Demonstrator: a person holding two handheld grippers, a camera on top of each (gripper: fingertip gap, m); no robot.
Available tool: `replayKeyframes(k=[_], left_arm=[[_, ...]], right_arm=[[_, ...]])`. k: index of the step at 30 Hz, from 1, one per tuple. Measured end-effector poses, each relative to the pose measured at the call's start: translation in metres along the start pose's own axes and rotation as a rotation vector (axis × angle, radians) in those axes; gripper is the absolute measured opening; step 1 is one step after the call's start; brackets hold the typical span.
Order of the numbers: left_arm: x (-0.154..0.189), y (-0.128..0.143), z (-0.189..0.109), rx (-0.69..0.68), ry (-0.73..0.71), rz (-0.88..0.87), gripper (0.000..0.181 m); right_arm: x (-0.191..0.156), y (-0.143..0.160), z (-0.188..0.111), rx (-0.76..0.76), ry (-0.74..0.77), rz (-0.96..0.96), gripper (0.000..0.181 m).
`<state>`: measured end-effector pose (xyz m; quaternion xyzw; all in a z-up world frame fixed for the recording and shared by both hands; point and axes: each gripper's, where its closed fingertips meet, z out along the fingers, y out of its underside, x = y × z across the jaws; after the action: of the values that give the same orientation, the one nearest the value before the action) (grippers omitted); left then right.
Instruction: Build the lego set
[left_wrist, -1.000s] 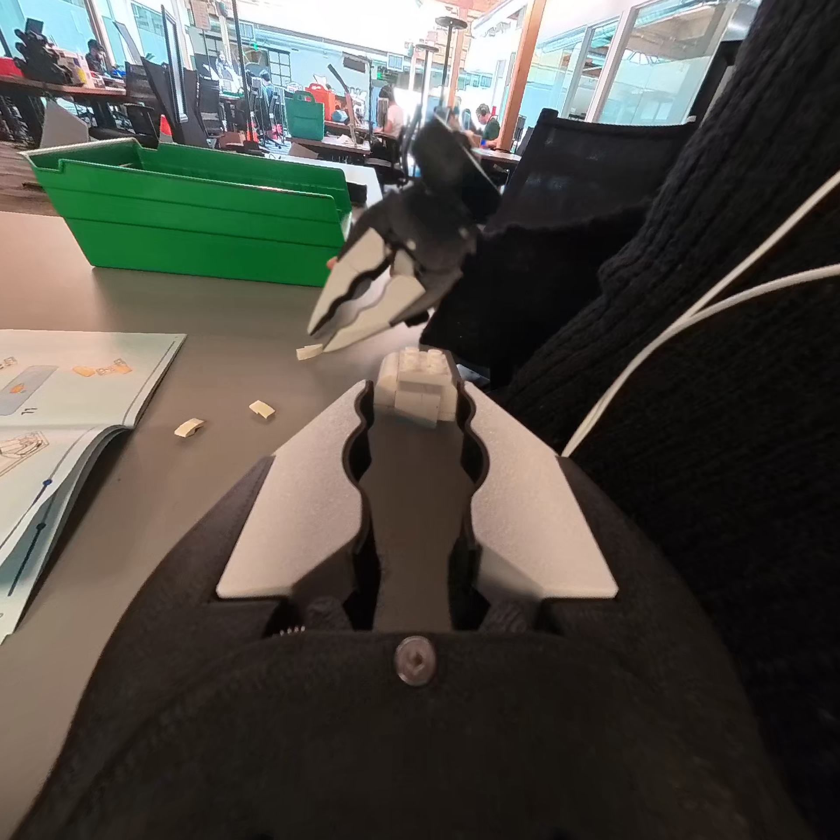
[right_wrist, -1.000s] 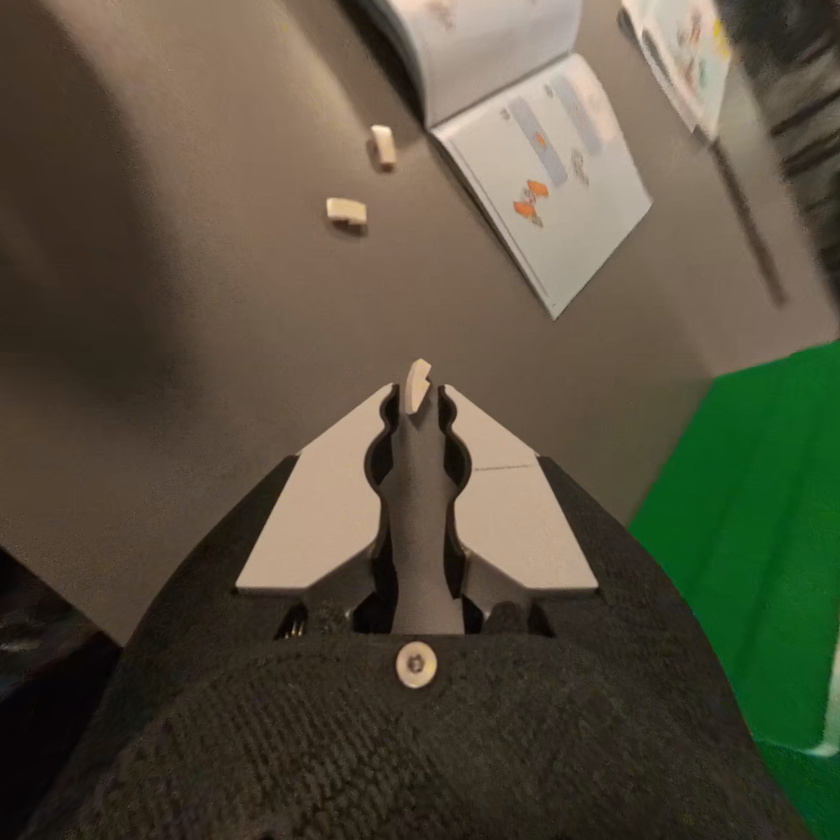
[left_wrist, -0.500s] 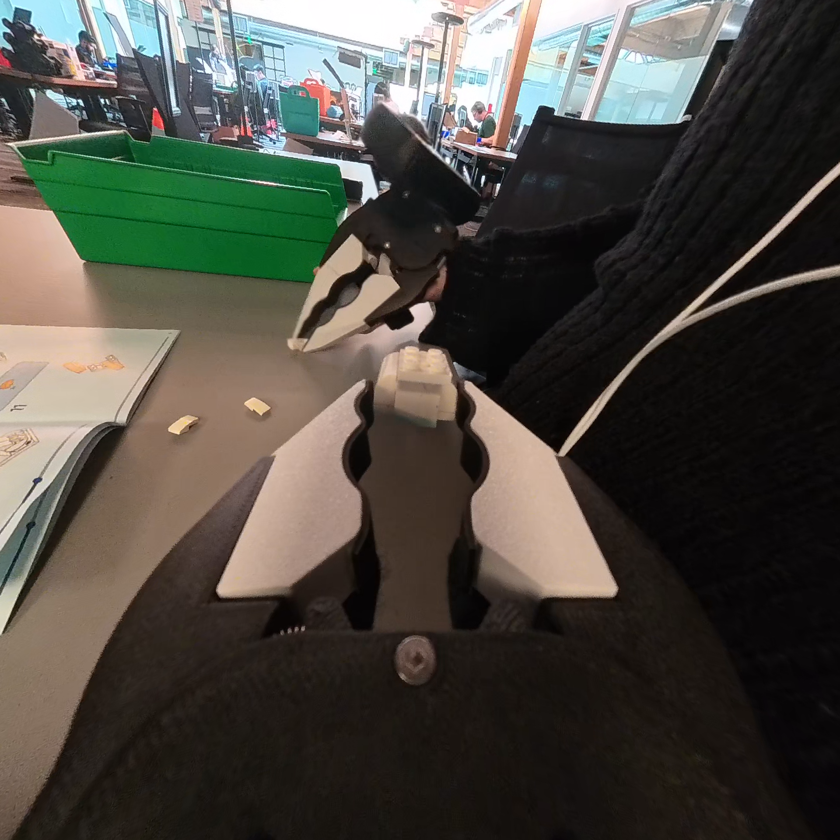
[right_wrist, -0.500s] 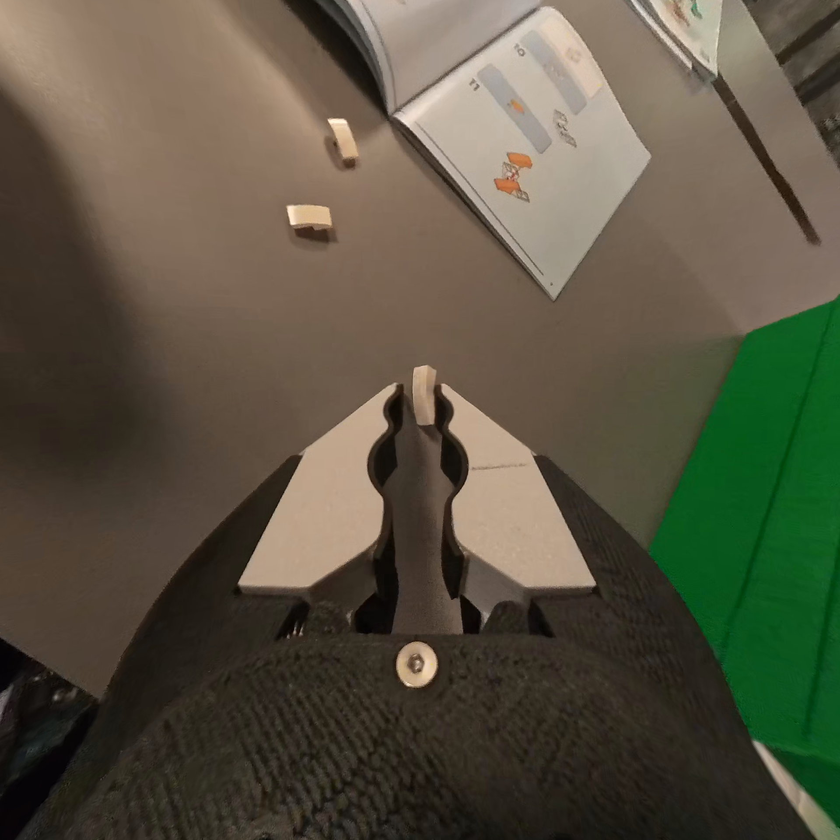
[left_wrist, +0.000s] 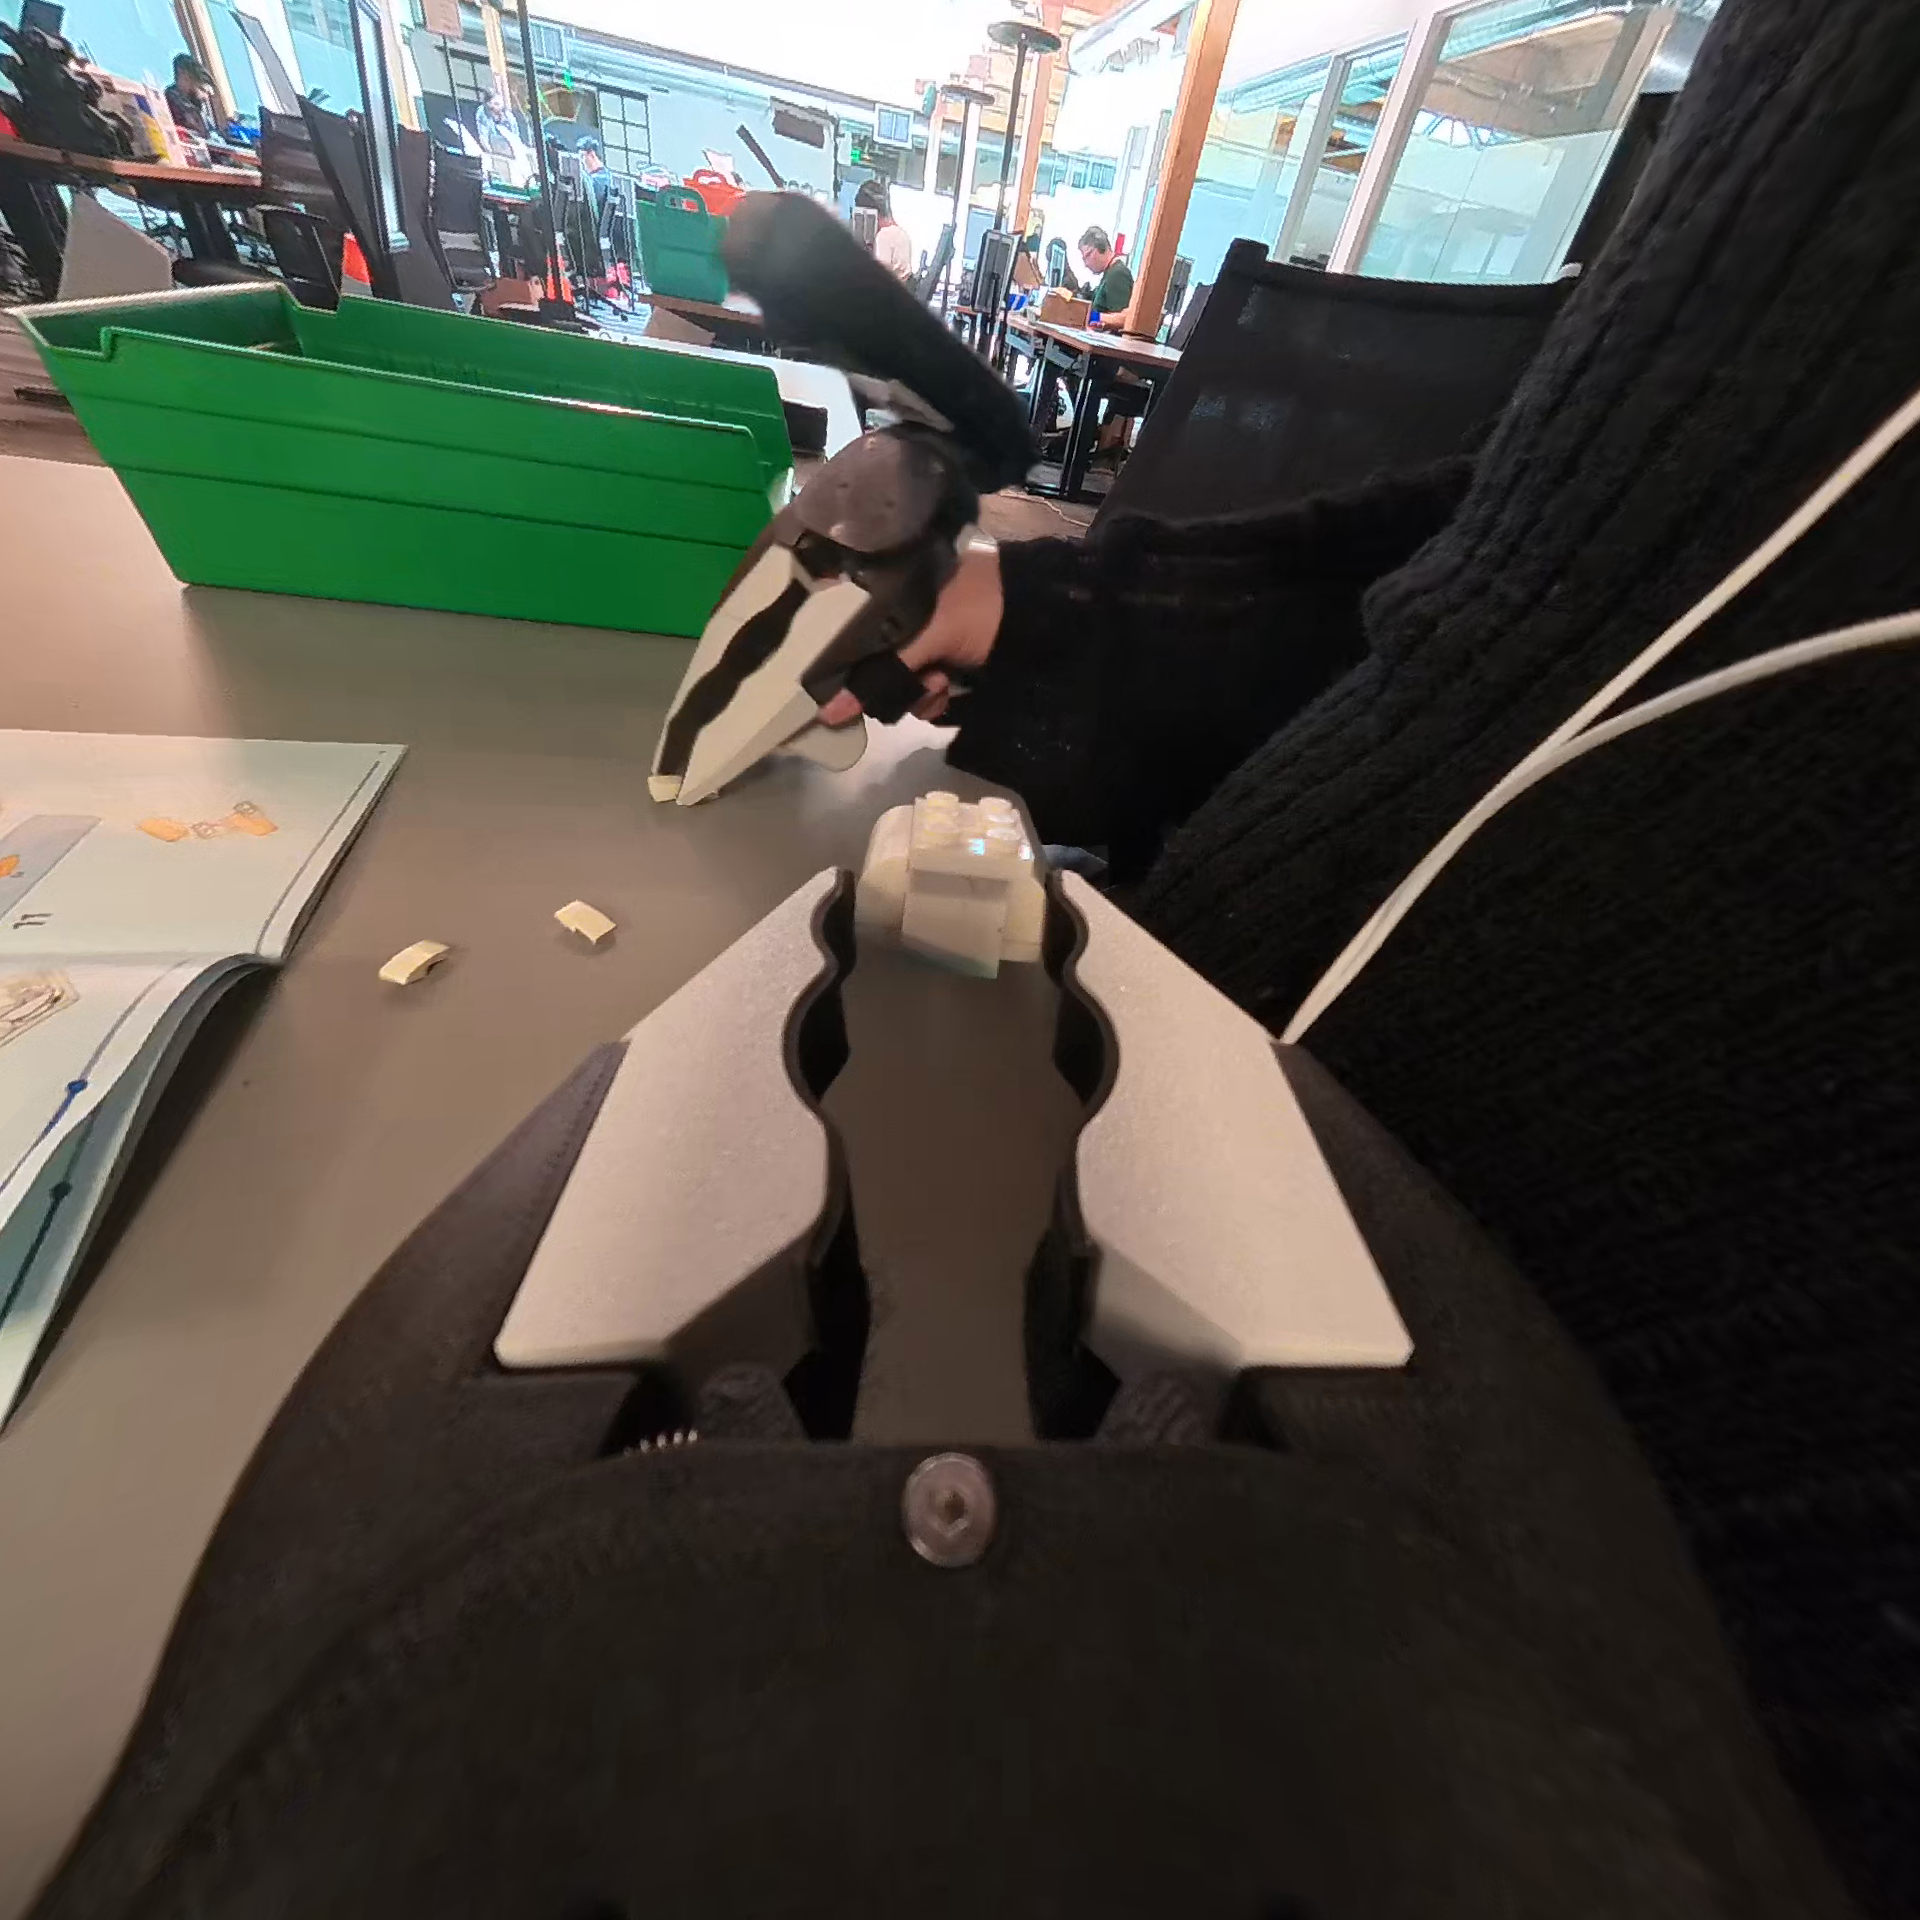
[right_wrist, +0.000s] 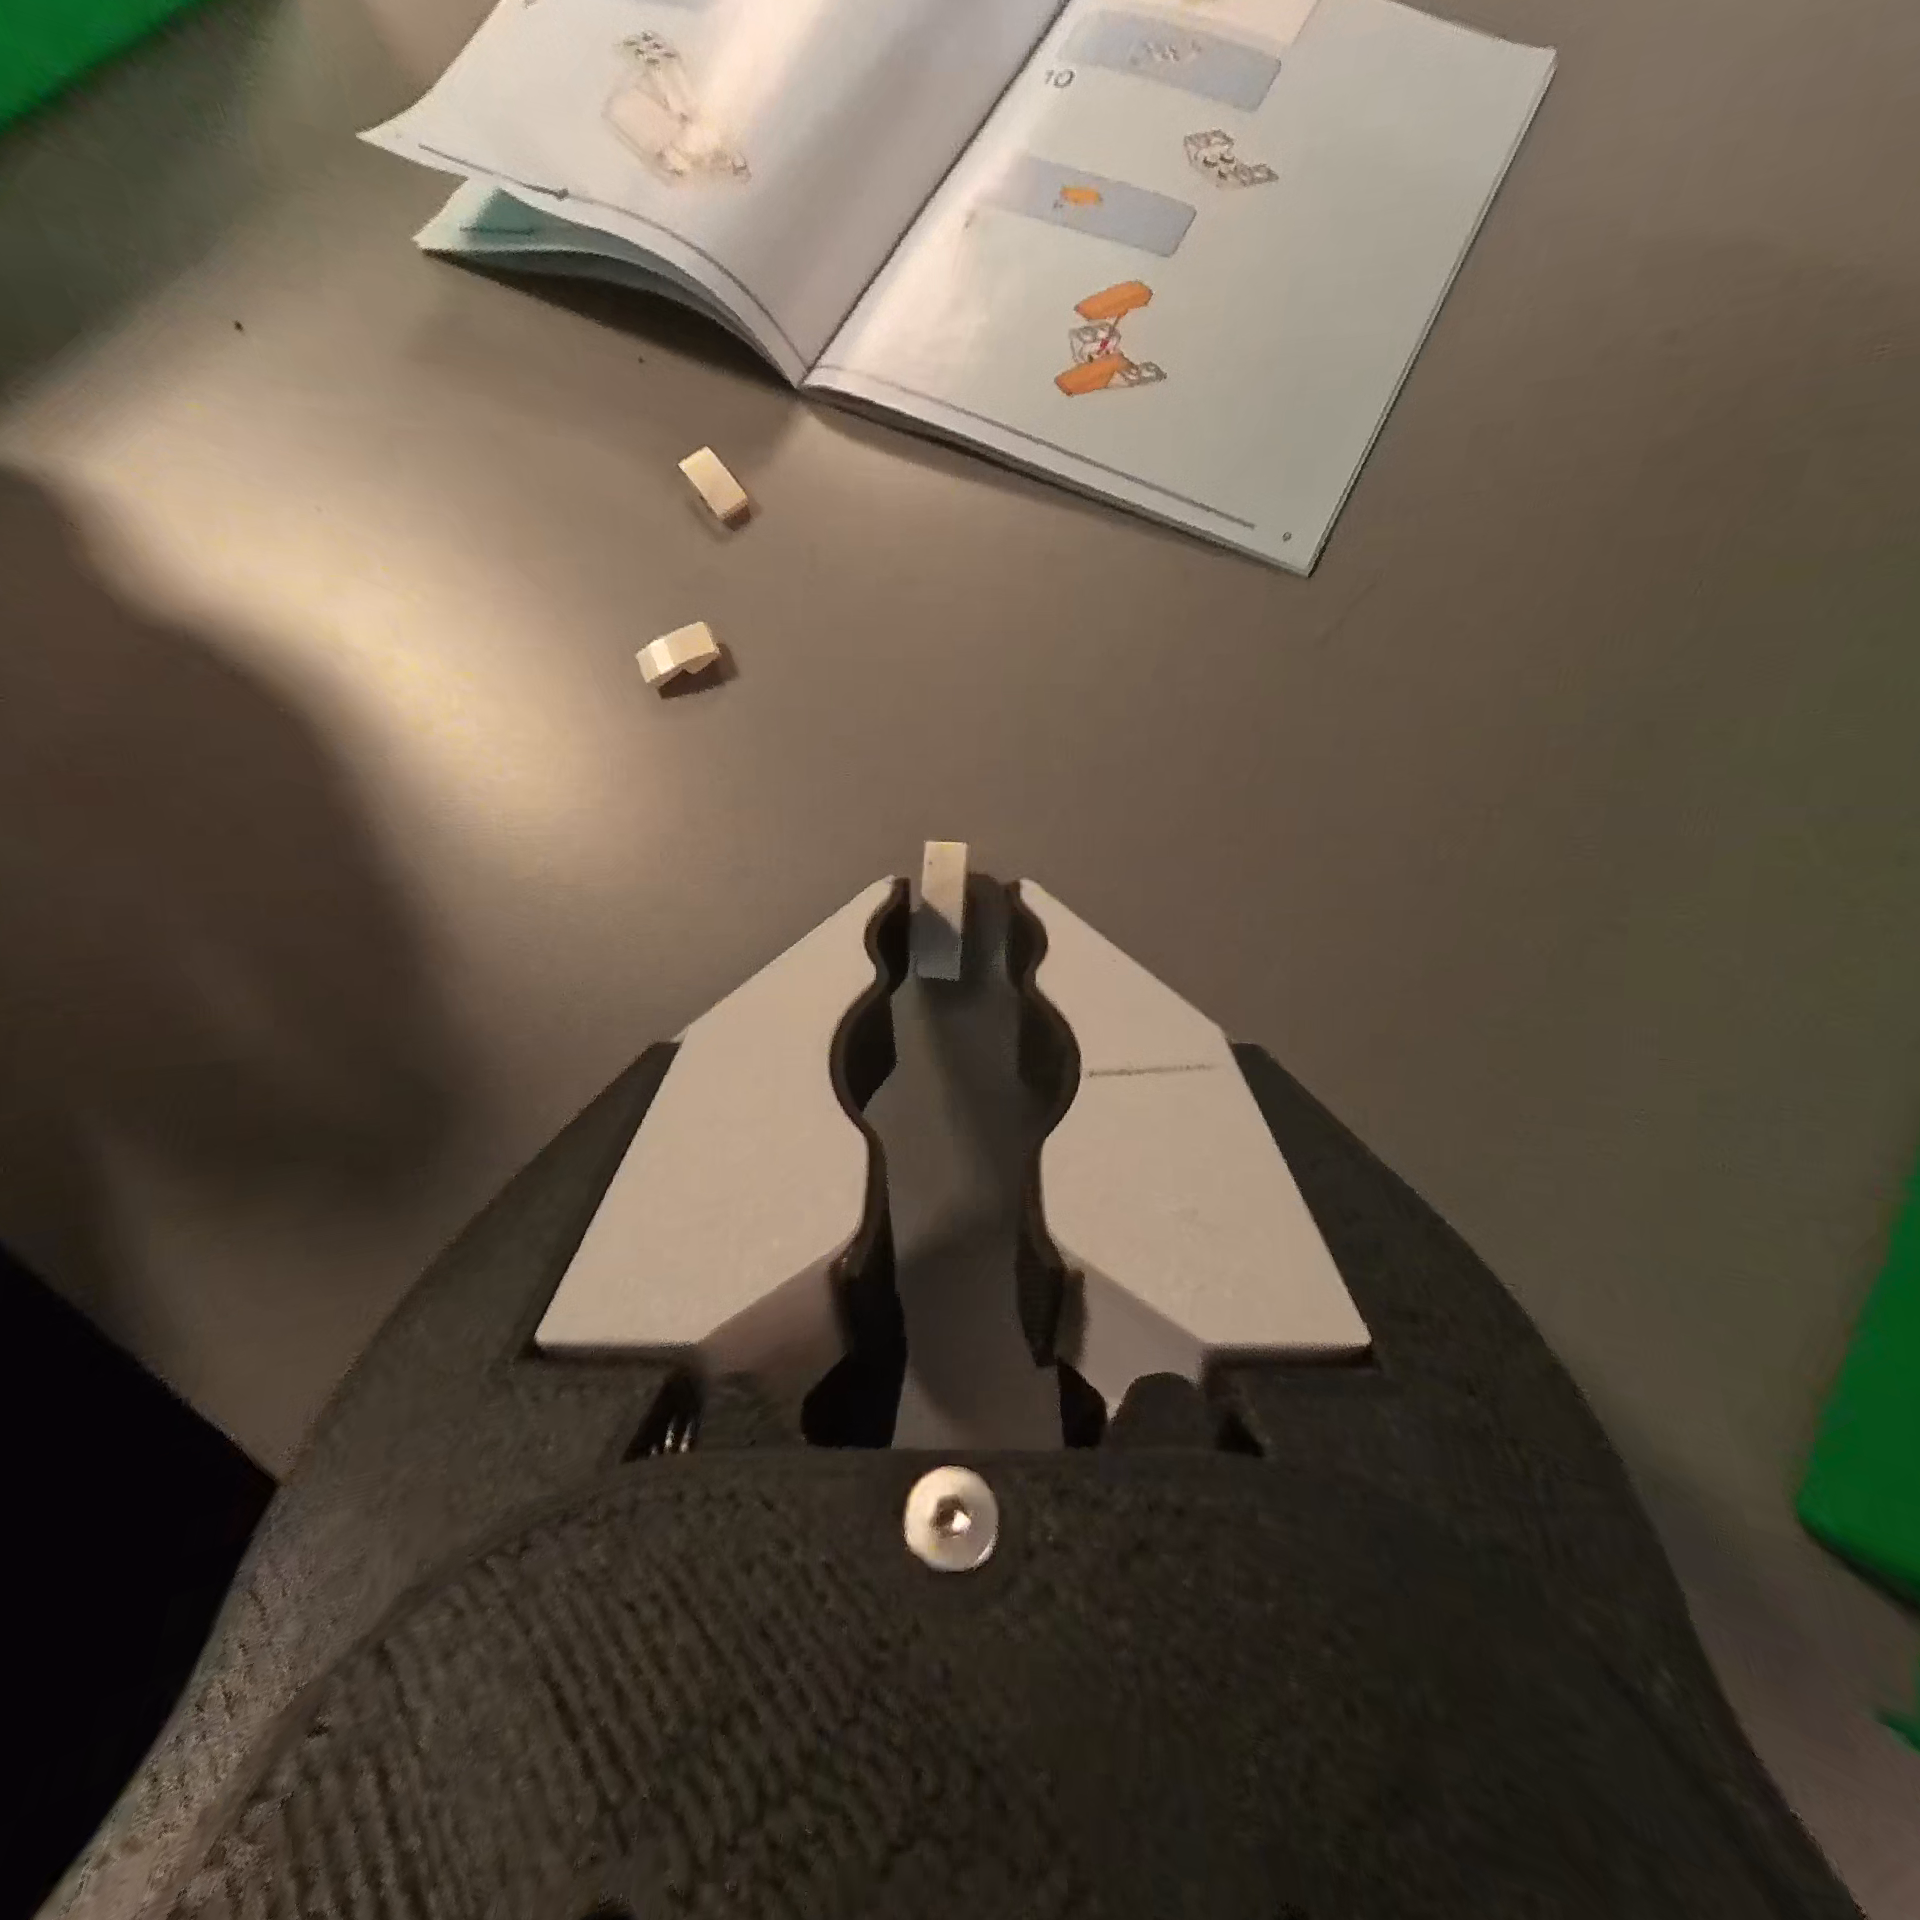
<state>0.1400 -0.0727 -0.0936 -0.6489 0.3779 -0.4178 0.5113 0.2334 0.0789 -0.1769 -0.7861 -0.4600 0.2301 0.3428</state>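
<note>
My left gripper (left_wrist: 948, 906) is shut on a small white lego assembly (left_wrist: 961, 847) with studs on top and holds it above the grey table (left_wrist: 468, 707). My right gripper (right_wrist: 956, 883) has its tips down on the table. Its jaws stand slightly apart around a small cream piece (right_wrist: 943, 899) that stands on end against the left finger. The left wrist view shows the right gripper (left_wrist: 681, 795) farther off, with that piece (left_wrist: 660, 790) at its tip. Two loose cream pieces (right_wrist: 715, 486) (right_wrist: 681, 657) lie beyond it; they also show in the left wrist view (left_wrist: 585, 921) (left_wrist: 414, 961).
An open instruction booklet (right_wrist: 1143, 260) lies past the loose pieces, at the left in the left wrist view (left_wrist: 156, 883). A green bin (left_wrist: 416, 488) stands at the back of the table. The person's black sleeve (left_wrist: 1195, 623) and a white cable (left_wrist: 1558, 748) fill the right. The grippers' ends are close to 20 cm from one another.
My right gripper has come down to the table, turned toward the booklet, and its jaws have widened around the cream piece. My left gripper has held still with the assembly.
</note>
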Motion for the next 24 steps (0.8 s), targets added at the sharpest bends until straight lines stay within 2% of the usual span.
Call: replayKeyframes(k=[4, 6, 8, 10, 12, 17, 20, 24], left_arm=[[-0.001, -0.001, -0.001, 0.005, -0.004, -0.006, 0.035], [-0.003, -0.001, -0.002, 0.008, -0.010, -0.007, 0.035], [-0.003, -0.001, -0.002, 0.012, -0.017, 0.000, 0.035], [-0.002, -0.002, -0.002, 0.019, -0.018, 0.020, 0.035], [0.000, -0.004, -0.002, 0.025, -0.017, 0.059, 0.036], [0.010, -0.007, 0.001, 0.037, -0.009, 0.177, 0.036], [0.012, -0.005, 0.001, 0.023, -0.012, 0.220, 0.035], [0.016, -0.007, 0.001, 0.034, -0.007, 0.251, 0.035]], right_arm=[[0.001, -0.004, 0.001, 0.009, 0.060, -0.105, 0.006], [-0.011, -0.019, -0.003, 0.061, 0.028, -0.132, 0.006], [-0.048, -0.055, -0.015, 0.197, -0.135, -0.144, 0.006], [-0.101, -0.091, -0.038, 0.326, -0.391, -0.160, 0.006], [-0.141, -0.111, -0.056, 0.375, -0.562, -0.207, 0.006], [-0.194, -0.103, -0.061, 0.221, -0.793, -0.308, 0.006], [-0.203, -0.091, -0.054, 0.118, -0.811, -0.351, 0.006], [-0.202, -0.088, -0.055, 0.061, -0.822, -0.365, 0.006]])
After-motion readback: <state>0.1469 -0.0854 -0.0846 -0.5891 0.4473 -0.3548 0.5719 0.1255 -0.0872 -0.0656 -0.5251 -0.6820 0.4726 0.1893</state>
